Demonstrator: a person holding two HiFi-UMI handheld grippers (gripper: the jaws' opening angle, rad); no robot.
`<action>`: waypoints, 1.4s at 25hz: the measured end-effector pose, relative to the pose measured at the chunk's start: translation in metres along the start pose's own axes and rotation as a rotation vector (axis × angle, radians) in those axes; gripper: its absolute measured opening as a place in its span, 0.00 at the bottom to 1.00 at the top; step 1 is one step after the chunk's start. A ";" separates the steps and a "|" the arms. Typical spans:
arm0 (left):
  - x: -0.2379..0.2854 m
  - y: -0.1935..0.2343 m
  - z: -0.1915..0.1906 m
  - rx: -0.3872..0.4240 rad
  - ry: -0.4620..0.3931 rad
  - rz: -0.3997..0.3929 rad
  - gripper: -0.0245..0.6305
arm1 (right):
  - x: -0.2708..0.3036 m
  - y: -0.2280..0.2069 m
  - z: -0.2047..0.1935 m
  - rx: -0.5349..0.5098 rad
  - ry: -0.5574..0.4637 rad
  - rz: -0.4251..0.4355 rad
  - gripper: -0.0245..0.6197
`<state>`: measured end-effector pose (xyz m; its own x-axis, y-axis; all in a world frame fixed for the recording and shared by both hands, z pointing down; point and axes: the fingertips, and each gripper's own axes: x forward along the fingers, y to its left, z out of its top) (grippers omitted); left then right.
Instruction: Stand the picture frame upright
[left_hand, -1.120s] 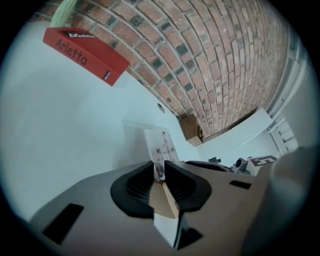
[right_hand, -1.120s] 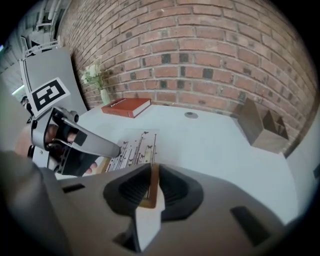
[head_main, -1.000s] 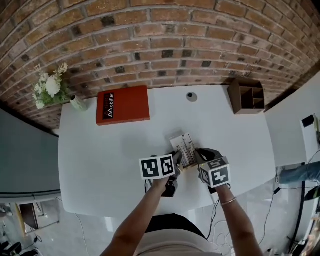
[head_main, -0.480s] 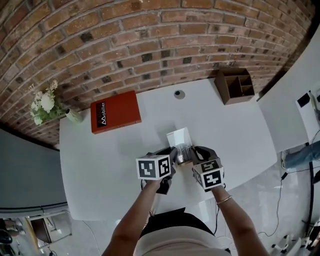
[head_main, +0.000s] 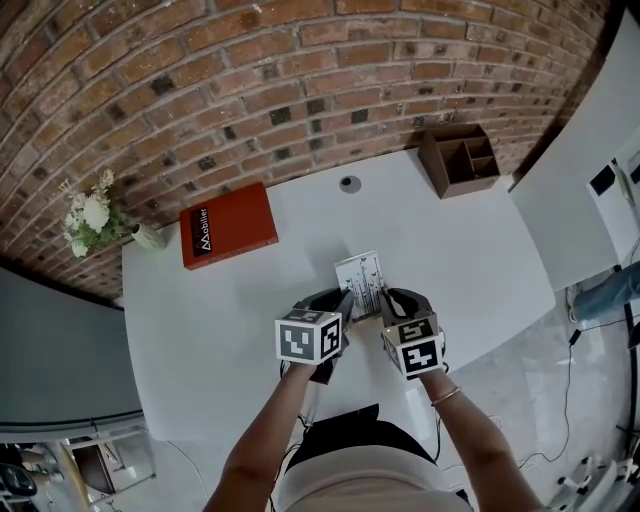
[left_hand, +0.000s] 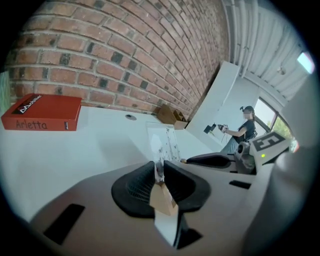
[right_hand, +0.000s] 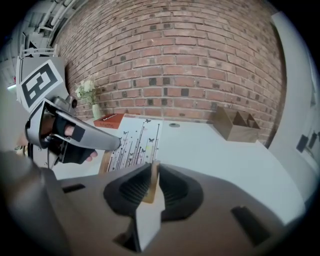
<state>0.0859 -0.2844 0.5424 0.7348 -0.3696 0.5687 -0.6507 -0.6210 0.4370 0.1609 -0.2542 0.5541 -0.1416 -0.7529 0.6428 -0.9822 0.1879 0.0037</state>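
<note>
Far left on the white tabletop (head_main: 200, 330): a flower vase (head_main: 150, 236), then a red book (head_main: 228, 238). Front centre, left gripper (head_main: 338, 300), jaws clamped on one side edge of the picture frame (head_main: 360, 280). Frame sits between both grippers, butterfly print showing. Right gripper (head_main: 392, 298), jaws pinched on the opposite edge. Wooden organiser (head_main: 458, 158) far right, beside the brick wall (head_main: 300, 60).

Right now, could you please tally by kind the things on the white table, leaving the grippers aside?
Picture frame: 1
Red book: 1
Flower vase: 1
Wooden organiser: 1
Round grey disc: 1
Total: 5
</note>
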 end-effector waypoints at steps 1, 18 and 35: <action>-0.001 -0.001 0.000 0.013 -0.004 0.004 0.11 | -0.001 0.000 -0.001 0.000 -0.001 0.000 0.12; -0.014 -0.016 -0.015 0.161 -0.035 0.061 0.11 | -0.017 0.006 -0.015 0.009 -0.037 -0.021 0.12; -0.022 -0.030 -0.036 0.220 -0.029 0.094 0.11 | -0.023 0.011 -0.037 0.029 -0.023 -0.012 0.11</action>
<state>0.0820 -0.2330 0.5418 0.6802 -0.4503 0.5784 -0.6611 -0.7177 0.2188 0.1583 -0.2119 0.5676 -0.1327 -0.7694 0.6248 -0.9869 0.1611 -0.0112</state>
